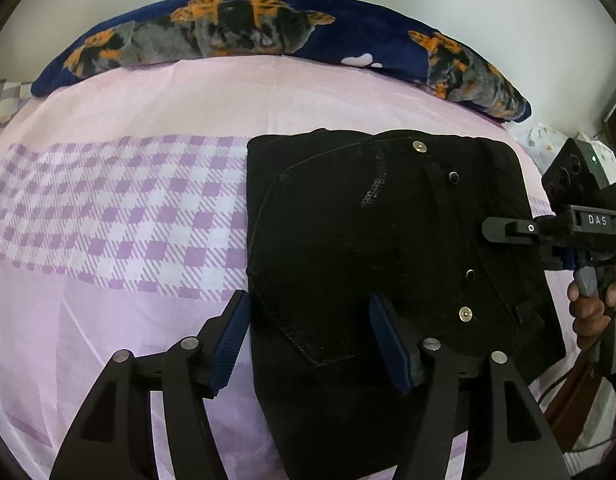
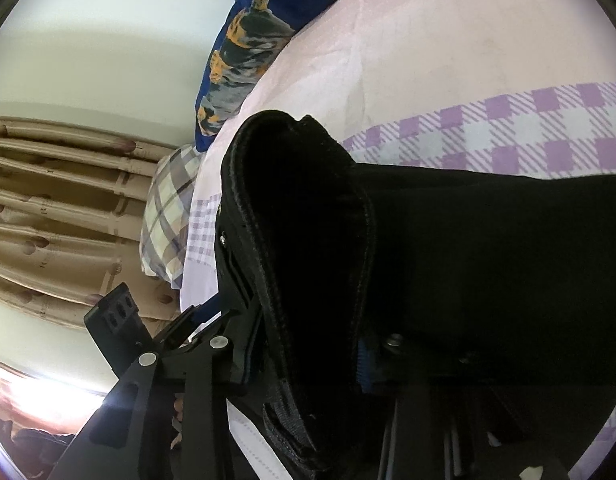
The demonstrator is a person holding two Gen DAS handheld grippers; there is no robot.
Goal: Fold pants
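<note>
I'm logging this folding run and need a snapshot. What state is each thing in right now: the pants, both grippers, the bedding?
Black pants: folded into a compact stack, flat on the bed, back pocket up.
Left gripper: open, fingers straddling the stack's near left edge.
Right gripper: around the waistband edge; whether clamped cannot be told.
Bedsheet: spread fairly smooth.
Blue blanket: lying bunched along the far edge.

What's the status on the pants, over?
Left gripper open over black pants. Right gripper shut on waistband. Pants folded on bedsheet. Nothing blocking.
</note>
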